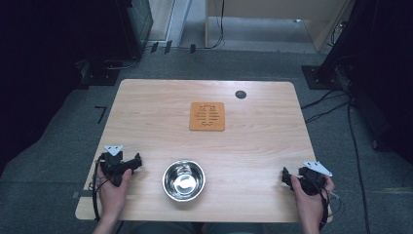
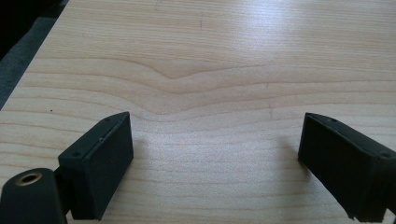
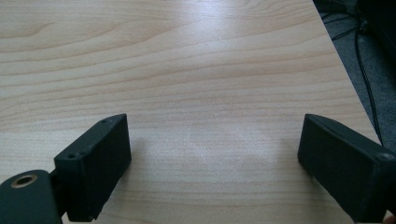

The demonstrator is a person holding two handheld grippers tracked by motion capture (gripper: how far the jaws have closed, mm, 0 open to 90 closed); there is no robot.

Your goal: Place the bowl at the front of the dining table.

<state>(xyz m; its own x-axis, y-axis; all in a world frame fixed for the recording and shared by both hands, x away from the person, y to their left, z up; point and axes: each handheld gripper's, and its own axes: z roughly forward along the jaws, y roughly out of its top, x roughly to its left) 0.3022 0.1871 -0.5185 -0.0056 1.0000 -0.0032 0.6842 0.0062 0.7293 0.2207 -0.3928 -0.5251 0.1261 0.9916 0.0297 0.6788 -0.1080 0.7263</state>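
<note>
Left claw point(image 2: 215, 154), right claw point(image 3: 212, 158): wide apart, seemingly empty.

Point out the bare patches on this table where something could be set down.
The table is mostly bare. Free: the strips left and right of the wooden trivet, and the band between it and the steel bowl. Near edge is busier: left gripper beside the bowl, right gripper at the right corner, though the stretch between bowl and right gripper is open.

Pattern cut into the square trivet point(image 1: 207, 116), too small to tell.
</note>
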